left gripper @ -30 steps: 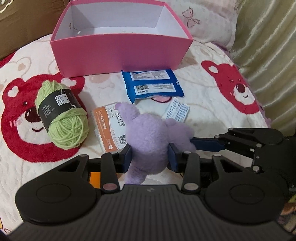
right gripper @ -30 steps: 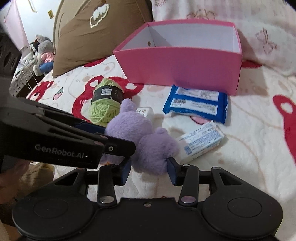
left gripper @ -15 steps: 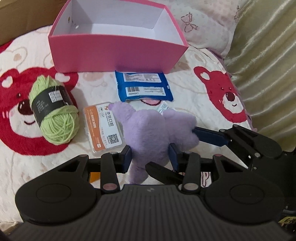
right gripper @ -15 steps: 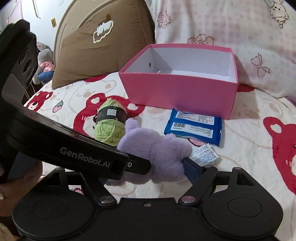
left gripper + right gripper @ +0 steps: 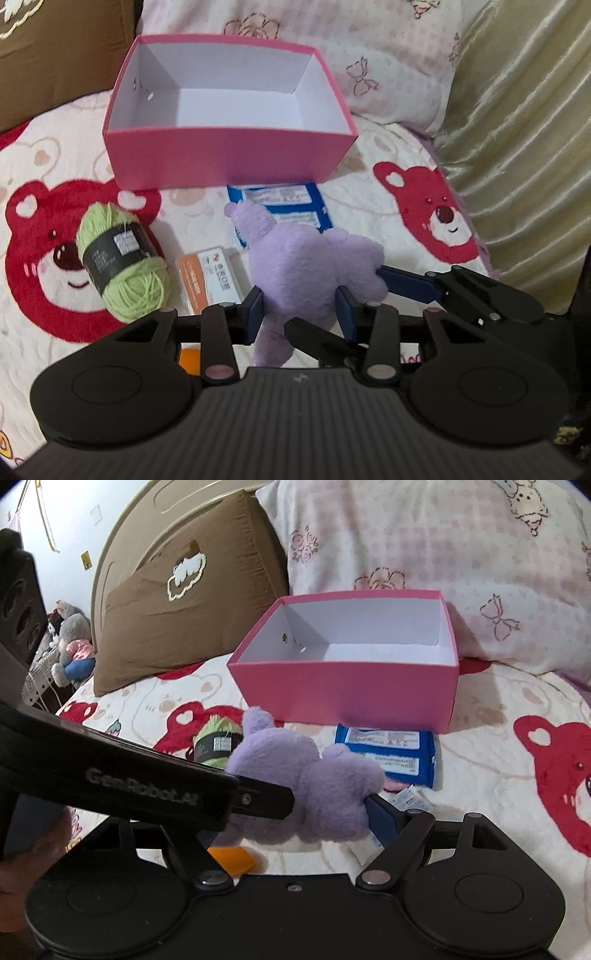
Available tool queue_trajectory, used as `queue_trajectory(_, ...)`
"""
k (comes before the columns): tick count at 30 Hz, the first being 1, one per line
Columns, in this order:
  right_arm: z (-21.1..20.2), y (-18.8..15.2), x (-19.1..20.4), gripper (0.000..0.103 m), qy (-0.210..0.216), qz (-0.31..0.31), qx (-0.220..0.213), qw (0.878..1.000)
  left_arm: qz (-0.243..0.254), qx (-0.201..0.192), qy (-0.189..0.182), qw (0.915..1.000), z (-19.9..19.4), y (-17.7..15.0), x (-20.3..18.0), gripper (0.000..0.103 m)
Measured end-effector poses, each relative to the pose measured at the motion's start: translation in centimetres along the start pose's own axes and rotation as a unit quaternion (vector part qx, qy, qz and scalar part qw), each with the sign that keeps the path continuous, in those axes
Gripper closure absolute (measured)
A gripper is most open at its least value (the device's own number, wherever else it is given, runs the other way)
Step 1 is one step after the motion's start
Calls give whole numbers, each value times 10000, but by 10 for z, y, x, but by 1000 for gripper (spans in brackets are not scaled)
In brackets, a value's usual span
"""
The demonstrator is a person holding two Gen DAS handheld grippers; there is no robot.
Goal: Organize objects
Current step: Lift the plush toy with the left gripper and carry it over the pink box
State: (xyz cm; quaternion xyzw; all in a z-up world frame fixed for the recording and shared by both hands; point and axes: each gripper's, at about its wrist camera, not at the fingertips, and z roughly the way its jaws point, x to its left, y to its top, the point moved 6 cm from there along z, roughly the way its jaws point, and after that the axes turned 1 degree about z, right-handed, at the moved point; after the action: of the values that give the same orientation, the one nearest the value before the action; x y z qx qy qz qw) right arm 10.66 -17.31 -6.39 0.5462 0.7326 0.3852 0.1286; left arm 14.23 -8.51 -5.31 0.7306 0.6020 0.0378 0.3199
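Plush toy (image 5: 306,266), purple: pinched by closed fingers of left gripper (image 5: 299,310), raised above bed's middle, short of pink box (image 5: 229,155). Right gripper (image 5: 295,816) fingers spread wide around it, one touching. Risk: soft pile slips, toy drops onto yarn (image 5: 122,258) or packets.

Left gripper (image 5: 299,314) clamped, right gripper (image 5: 295,823) wide

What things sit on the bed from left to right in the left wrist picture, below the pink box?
Green yarn ball with a black label → orange-and-white packet → fluffy purple plush toy → red bear face printed on the blanket.
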Motion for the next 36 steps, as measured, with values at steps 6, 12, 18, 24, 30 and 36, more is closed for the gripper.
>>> queue_trajectory(6,-5,21,-6,21,10,136,-69,9999,464,59,53,9989,-10,28,-11,64)
queue_trajectory(12,-13,56,-2,23,-62,-183,-336,9992,648,-1,224,9976,-25,65,-15,64)
queue_trajectory(18,-12,98,4,23,11,-487,-492,9976,624,-234,383,9970,-38,102,-4,64)
queue_trajectory(24,2,135,9,23,120,-596,-542,9967,446,-244,417,9978,-32,139,16,63)
queue_trajectory(30,33,157,-7,23,126,-607,-281,9977,206,-214,401,9988,-2,163,27,63)
queue_trajectory(36,70,169,-22,48,163,-802,-16,9966,-36,-277,558,9981,29,186,50,61)
